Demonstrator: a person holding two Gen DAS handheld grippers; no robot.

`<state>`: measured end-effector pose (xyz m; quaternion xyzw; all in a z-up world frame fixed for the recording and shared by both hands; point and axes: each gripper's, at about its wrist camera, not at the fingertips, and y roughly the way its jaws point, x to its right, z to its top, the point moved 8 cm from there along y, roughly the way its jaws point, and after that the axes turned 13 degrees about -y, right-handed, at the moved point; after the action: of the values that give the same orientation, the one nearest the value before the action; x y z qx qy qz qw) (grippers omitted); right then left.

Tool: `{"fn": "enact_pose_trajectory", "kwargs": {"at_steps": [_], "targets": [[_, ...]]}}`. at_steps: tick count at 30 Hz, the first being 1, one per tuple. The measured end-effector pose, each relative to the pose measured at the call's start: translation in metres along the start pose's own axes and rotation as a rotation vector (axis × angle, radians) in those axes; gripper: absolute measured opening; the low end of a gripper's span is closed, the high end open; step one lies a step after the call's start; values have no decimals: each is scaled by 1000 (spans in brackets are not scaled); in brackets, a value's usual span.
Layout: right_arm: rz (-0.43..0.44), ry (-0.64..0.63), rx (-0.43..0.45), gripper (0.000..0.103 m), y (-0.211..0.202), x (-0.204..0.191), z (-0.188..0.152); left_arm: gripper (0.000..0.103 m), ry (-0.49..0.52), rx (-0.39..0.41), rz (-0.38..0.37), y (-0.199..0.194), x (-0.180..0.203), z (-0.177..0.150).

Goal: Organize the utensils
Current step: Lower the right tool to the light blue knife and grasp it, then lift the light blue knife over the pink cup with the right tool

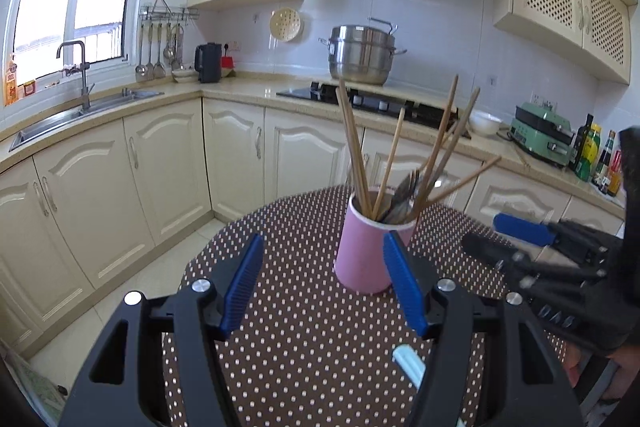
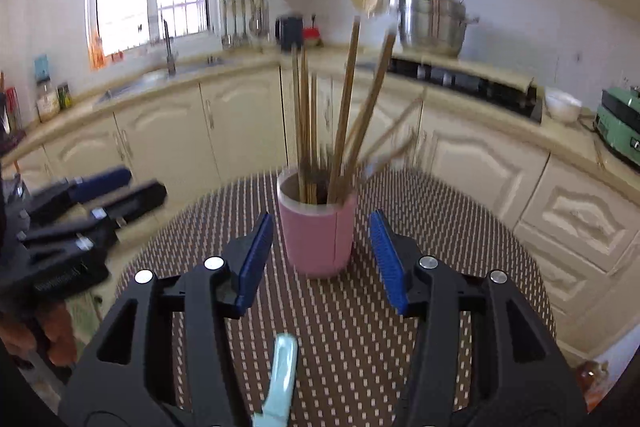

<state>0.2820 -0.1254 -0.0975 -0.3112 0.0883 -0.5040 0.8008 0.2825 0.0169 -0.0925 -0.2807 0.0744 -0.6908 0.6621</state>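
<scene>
The left gripper (image 1: 324,279) had its two blue ribbed pads (image 1: 242,283) wide apart, with nothing between them. They hung over the round table with the brown dotted cloth (image 1: 288,339). The right gripper (image 2: 320,261) was also spread, about half way, and its blue pads (image 2: 256,263) pressed on nothing. The right view was blurred, so small things there were hard to tell.

Just past both sets of pads stood the pink round cup (image 1: 366,251), upright, near the middle of the table. In the left view the right-hand pad crossed in front of the cup's side; I cannot tell if it touched. In the right view the cup sat in the gap between the two pads, apart from both.

Long wooden chopsticks (image 1: 352,147) stuck out of the cup and fanned out to the sides, some leaning far over the right rim. Grey metal spoons (image 1: 404,195) sat among them in the cup.

A pale blue plastic handle (image 2: 282,375) lay on the cloth near the table's near edge, below the right gripper.

The cloth around the cup was bare, with room on the left and far sides. Past the table's far edge ran cream kitchen cupboards (image 1: 160,155) under a stone counter.
</scene>
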Motion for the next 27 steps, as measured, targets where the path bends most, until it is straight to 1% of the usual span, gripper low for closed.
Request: {"fn": "enact_pose_trajectory", "kwargs": {"at_steps": [2, 6, 10, 12, 13, 14, 15, 17, 19, 22, 24, 27], "targets": [[33, -6, -113, 50, 17, -8, -23, 62, 10, -27, 15, 1, -3, -11], [107, -12, -301, 50, 42, -26, -66, 62, 22, -73, 32, 4, -6, -26], [155, -42, -401, 50, 53, -43, -91, 62, 36, -96, 49, 4, -9, -37], [171, -56, -430, 50, 57, -50, -99, 62, 38, -101, 57, 4, -10, -39], [173, -67, -452, 47, 59, -53, -103, 62, 38, -104, 58, 4, -10, -40], [181, -72, -470, 37, 63, -55, -107, 62, 37, -105, 57, 4, -10, -40], [186, -72, -476, 34, 65, -56, -109, 62, 36, -105, 57, 4, -10, -40], [184, -78, -472, 33, 66, -56, -108, 62, 36, -106, 58, 4, -10, -38], [190, -86, -465, 24, 68, -57, -106, 62, 36, -105, 60, 5, -9, -38], [192, -82, -440, 22, 69, -54, -103, 62, 31, -103, 60, 5, -12, -36], [193, -64, -392, 22, 67, -48, -95, 62, 28, -99, 62, 6, -14, -35], [188, -33, -296, 21, 54, -35, -81, 62, 21, -94, 67, 8, -16, -33]]}}
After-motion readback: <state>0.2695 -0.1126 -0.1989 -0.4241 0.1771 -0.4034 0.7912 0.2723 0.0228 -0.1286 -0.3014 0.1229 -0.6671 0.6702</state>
